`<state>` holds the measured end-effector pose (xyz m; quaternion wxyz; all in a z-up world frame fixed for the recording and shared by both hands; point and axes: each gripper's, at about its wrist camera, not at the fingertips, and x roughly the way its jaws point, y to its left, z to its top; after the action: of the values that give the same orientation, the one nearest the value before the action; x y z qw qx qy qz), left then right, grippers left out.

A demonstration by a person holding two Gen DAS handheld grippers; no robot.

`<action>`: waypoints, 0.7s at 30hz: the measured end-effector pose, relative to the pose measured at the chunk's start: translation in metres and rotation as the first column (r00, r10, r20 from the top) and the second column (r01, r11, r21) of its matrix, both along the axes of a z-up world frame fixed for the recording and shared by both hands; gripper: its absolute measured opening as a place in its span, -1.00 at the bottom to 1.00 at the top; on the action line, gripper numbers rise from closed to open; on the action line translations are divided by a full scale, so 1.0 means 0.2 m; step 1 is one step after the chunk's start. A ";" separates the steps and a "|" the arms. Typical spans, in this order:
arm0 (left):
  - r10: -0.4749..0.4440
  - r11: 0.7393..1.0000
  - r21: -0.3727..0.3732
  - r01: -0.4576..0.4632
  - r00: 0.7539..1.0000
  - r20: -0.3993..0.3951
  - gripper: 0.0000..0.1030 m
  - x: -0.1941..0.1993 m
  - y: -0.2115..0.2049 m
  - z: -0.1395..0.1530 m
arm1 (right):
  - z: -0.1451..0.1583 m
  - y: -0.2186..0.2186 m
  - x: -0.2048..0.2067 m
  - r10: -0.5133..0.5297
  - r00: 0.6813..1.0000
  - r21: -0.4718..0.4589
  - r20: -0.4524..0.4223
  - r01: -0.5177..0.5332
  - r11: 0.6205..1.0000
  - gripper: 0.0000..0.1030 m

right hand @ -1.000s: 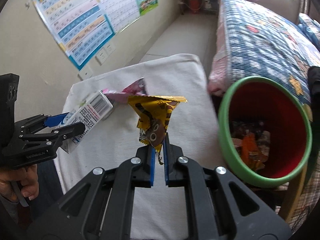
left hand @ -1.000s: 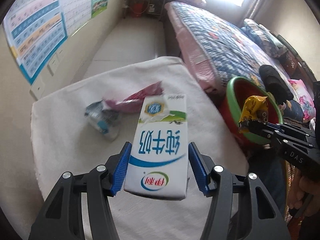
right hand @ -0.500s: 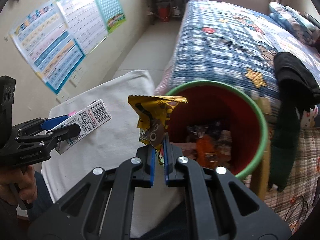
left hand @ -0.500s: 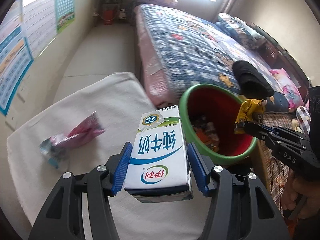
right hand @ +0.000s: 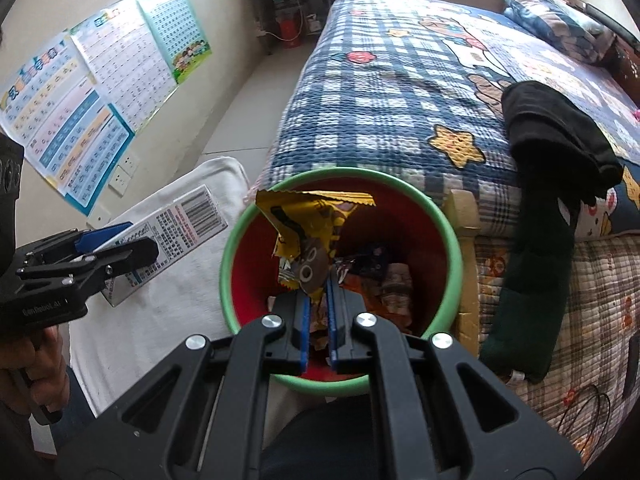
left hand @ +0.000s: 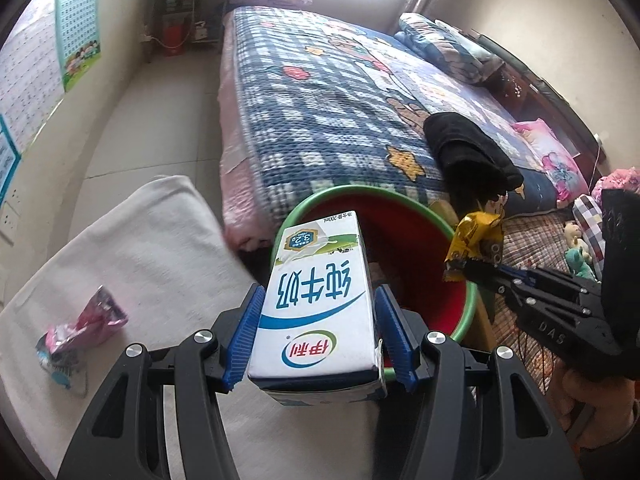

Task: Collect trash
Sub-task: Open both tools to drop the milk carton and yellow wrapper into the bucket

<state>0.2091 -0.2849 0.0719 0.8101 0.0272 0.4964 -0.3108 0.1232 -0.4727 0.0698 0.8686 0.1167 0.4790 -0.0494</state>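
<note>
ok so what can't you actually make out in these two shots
- Left wrist view: most of the bin's inside, hidden behind the milk carton in the left hand-held gripper.
- Right wrist view: the bin's bottom, partly covered by the yellow wrapper in the right hand-held gripper; the trash under it is too jumbled to name.
- Left wrist view: the pink packet on the white cloth is blurred, print unreadable.

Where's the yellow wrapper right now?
The yellow wrapper is pinched in the right gripper, over the mouth of the red bin beside the bed.
</note>
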 end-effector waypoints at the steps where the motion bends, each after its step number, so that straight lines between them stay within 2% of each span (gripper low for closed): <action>1: -0.004 1.000 -0.001 0.004 1.000 -0.002 0.05 0.01 -0.01 0.00 | -0.01 -0.01 0.00 -0.003 1.000 0.003 -0.004 0.003 1.000 -0.85; 13: -0.043 0.999 -0.009 0.043 0.999 -0.030 0.05 0.08 -0.19 -0.02 | -0.09 -0.08 0.05 -0.016 0.999 0.018 -0.034 0.017 1.000 -0.85; 15: -0.046 0.999 -0.014 0.046 0.998 -0.033 0.06 0.09 -0.21 -0.02 | -0.10 -0.09 0.05 -0.020 0.999 0.015 -0.042 0.021 1.000 -0.78; 16: -0.045 0.999 -0.014 0.044 0.998 -0.033 0.07 0.10 -0.22 -0.02 | -0.11 -0.09 0.06 -0.021 0.999 0.011 -0.050 0.022 1.000 -0.35; 17: -0.043 0.999 -0.014 0.043 0.998 -0.035 0.15 0.10 -0.22 -0.03 | -0.11 -0.10 0.06 -0.022 0.998 0.009 -0.056 0.023 1.000 -0.11; 18: -0.038 0.999 -0.018 0.038 0.999 -0.035 0.22 0.11 -0.22 -0.03 | -0.11 -0.11 0.06 -0.027 0.998 0.002 -0.055 0.027 1.000 0.28; 19: -0.032 0.999 -0.025 0.032 0.999 -0.034 0.37 0.11 -0.21 -0.02 | -0.11 -0.11 0.05 -0.033 0.998 -0.010 -0.049 0.032 0.999 0.39; 21: -0.024 0.999 -0.042 0.023 0.999 -0.032 0.46 0.11 -0.19 -0.01 | -0.11 -0.11 0.05 -0.032 0.998 -0.021 -0.051 0.031 0.999 0.44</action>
<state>0.2319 -0.3230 0.0692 0.7986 0.0111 0.5026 -0.3309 0.1323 -0.4945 0.0474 0.8564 0.1143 0.4985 -0.0709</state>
